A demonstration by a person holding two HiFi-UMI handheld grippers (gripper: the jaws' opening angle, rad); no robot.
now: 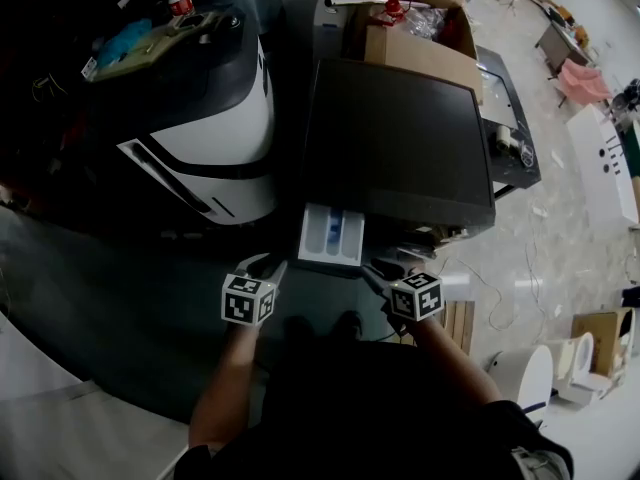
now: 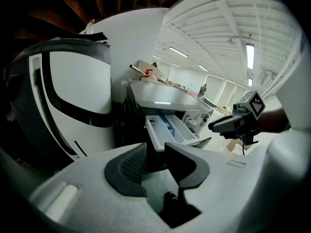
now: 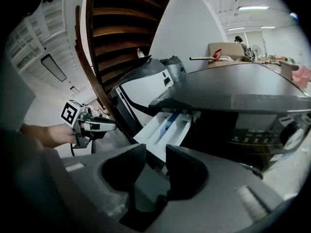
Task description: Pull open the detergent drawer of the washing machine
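White detergent drawer (image 1: 331, 236) pulled out from the front of the dark washing machine (image 1: 400, 138). Just in front of it, left tongs (image 1: 268, 266) and right tongs (image 1: 380, 268), both open, holding nothing.

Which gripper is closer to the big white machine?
Left. The left gripper is near the front of the white machine; the right gripper is past the open drawer.

I'm seeing the detergent drawer (image 1: 332, 236) sticking out of the washing machine (image 1: 400, 138) front, left end. The left gripper (image 1: 268, 265) is hovering just left of it, the right gripper (image 1: 381, 267) just right, with a cardboard box (image 1: 420, 30) sitting behind the machine.
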